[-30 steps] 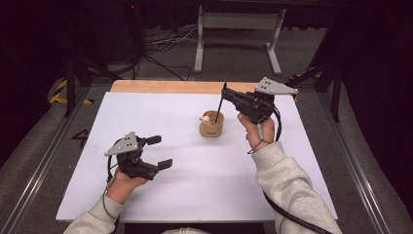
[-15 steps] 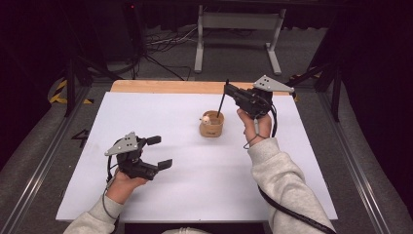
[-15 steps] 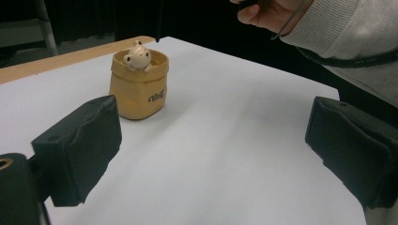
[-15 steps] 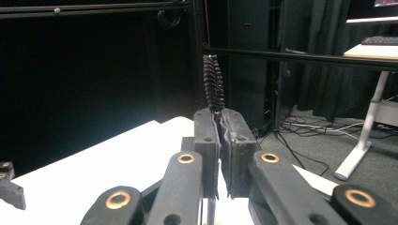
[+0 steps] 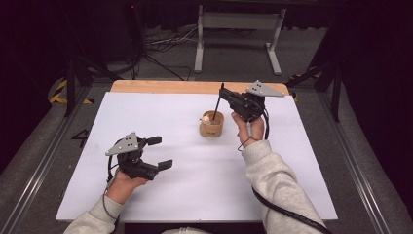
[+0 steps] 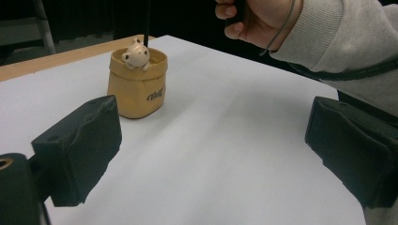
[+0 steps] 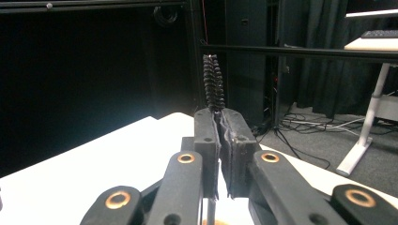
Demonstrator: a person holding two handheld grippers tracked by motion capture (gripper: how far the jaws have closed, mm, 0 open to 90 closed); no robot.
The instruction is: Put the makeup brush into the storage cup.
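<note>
A small tan pot (image 5: 212, 126) stands on the white table sheet (image 5: 195, 185), right of the middle, with a little pale toy figure (image 6: 136, 54) peeping over its rim. My right gripper (image 5: 223, 93) hovers just right of and above the pot, shut on a thin black brush (image 5: 216, 105). The brush's stem runs down into the pot's mouth. In the right gripper view its bristled end (image 7: 213, 86) sticks up above the closed pads (image 7: 206, 140). My left gripper (image 5: 159, 152) rests low at the front left, open and empty, facing the pot (image 6: 137, 86).
The table's wooden far edge (image 5: 195, 87) shows behind the sheet. A metal desk frame (image 5: 234, 39) and cables lie on the floor beyond. The right hand and sleeve (image 6: 328, 42) hang over the table's right side.
The right gripper has sunk a little with the brush, whose stem now reaches down into the pot. The left gripper has stayed where it was.
</note>
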